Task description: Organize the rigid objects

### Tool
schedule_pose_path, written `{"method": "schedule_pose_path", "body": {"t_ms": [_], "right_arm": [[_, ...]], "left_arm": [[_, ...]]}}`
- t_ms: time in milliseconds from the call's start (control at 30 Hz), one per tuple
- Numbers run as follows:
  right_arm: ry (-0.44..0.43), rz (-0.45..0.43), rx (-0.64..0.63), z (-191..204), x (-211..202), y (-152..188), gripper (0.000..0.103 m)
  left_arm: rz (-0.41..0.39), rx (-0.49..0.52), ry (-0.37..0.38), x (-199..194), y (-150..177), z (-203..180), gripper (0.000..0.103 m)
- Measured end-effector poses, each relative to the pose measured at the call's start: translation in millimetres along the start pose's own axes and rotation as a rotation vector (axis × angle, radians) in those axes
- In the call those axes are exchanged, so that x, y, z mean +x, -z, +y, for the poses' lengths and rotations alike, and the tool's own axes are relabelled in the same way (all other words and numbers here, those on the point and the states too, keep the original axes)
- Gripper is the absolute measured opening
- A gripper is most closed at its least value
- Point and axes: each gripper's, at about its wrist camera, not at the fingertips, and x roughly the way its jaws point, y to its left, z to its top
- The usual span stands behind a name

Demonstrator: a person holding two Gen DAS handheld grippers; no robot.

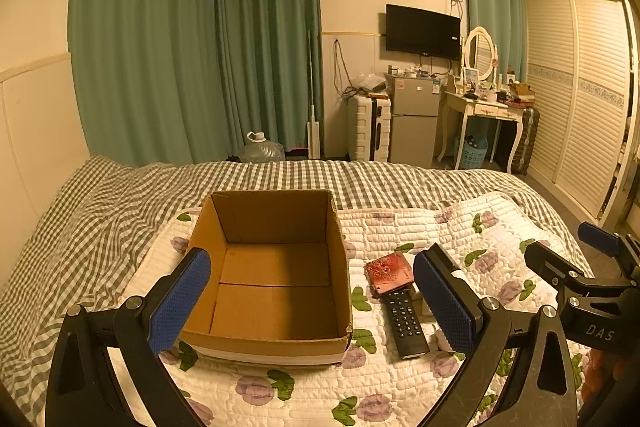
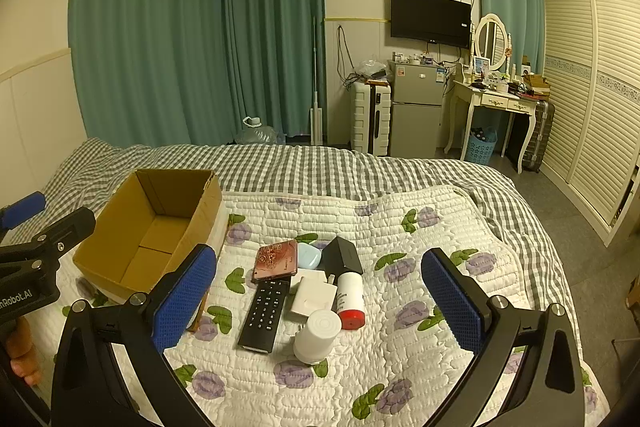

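Left wrist: left gripper wide open, empty, straddling the cardboard box; remote control off to its right.

Right wrist: right gripper wide open, empty; remote control dead ahead between the blue pads, long axis pointing away, nearer this hand.

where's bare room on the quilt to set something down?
Free: quilt right of the red-capped bottle, and the empty cardboard box. Crowded: remote, pink case, black box, white cylinder.
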Motion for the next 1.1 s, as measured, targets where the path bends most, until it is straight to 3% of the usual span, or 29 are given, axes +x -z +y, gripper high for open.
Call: {"method": "schedule_pose_path", "body": {"t_ms": [1100], "right_arm": [[-0.001,0.002,0.005,2.8,1.7,7.5,0.103]], "left_arm": [[0.005,0.002,0.001,0.3,-0.7,1.6,0.103]]}}
